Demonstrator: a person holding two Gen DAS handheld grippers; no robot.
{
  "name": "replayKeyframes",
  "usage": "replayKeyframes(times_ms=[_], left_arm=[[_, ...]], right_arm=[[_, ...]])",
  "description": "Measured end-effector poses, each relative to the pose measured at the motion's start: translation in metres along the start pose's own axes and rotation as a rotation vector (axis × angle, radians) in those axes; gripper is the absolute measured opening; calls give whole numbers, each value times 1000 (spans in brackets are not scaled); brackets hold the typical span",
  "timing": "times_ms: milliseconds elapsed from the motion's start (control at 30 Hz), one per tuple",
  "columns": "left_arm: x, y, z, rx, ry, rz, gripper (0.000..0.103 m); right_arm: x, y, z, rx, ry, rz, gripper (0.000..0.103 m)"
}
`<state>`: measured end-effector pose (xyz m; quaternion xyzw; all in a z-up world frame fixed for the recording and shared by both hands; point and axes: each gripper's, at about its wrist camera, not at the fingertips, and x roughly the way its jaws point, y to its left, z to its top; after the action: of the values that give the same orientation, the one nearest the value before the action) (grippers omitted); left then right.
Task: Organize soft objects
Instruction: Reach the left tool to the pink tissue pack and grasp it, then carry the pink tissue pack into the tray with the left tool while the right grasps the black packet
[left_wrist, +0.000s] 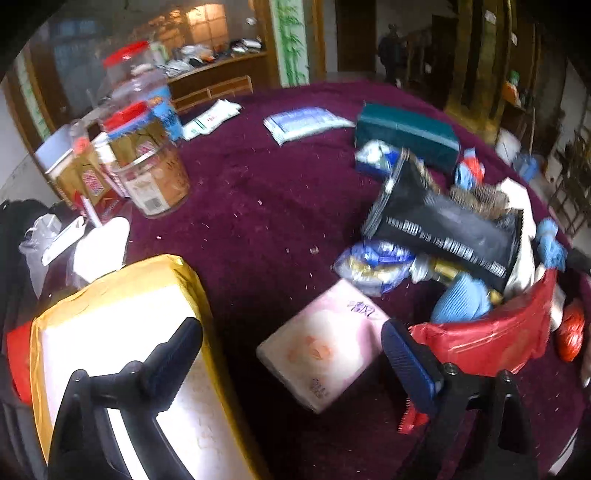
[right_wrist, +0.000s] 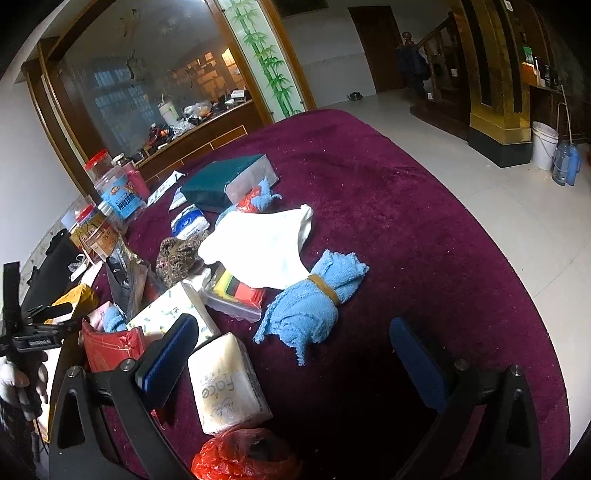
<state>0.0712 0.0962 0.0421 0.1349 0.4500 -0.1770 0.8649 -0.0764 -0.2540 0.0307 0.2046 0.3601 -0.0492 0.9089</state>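
Both jaws stood spread, holding nothing. Left gripper (left_wrist: 291, 354) hovered over pink tissue pack (left_wrist: 325, 350); right gripper (right_wrist: 295, 347) faced blue towel bundle (right_wrist: 314, 299) at 12 o'clock. Risk: snagging neighbouring red bag (left_wrist: 491, 339), dragging clutter.

Two close wrist fisheyes over the maroon table (right_wrist: 424, 221), seemingly sharing the green box (left_wrist: 406, 133).
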Motion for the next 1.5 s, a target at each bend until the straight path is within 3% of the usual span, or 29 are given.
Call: replayKeyframes(times_ms=[100, 333, 433, 500, 567, 700, 833, 1000, 1133, 1333, 1433, 1500], left_arm=[[12, -11, -4, 70, 38, -8, 94], [21, -69, -21, 373, 136, -57, 82], [20, -74, -20, 403, 134, -56, 82], [23, -69, -16, 373, 136, -66, 80], [29, -63, -11, 315, 136, -63, 53], [25, -47, -6, 184, 99, -49, 53], [-1, -34, -8, 64, 12, -130, 53], [-51, -18, -29, -31, -83, -241, 53], [-67, 11, -45, -130, -93, -270, 53], [-70, 69, -77, -285, -61, -169, 54], [-63, 97, -92, -357, -24, -129, 54], [-58, 110, -97, -386, -13, -110, 54]], right_arm=[[2, 0, 0, -3, 9, -3, 103], [5, 0, 0, -7, 21, -9, 103], [5, 1, 0, -11, 24, -11, 103], [6, 1, 0, -10, 28, -16, 103], [6, 1, 0, -10, 30, -19, 103], [6, 1, 0, -10, 28, -25, 103], [-5, 16, 2, -83, 14, -20, 103], [-18, 88, 17, -299, 43, 86, 103], [15, 158, 21, -513, 121, 106, 103], [82, 219, 23, -660, 195, 44, 103], [105, 227, 27, -662, 230, 20, 90], [116, 227, 31, -644, 255, 21, 88]])
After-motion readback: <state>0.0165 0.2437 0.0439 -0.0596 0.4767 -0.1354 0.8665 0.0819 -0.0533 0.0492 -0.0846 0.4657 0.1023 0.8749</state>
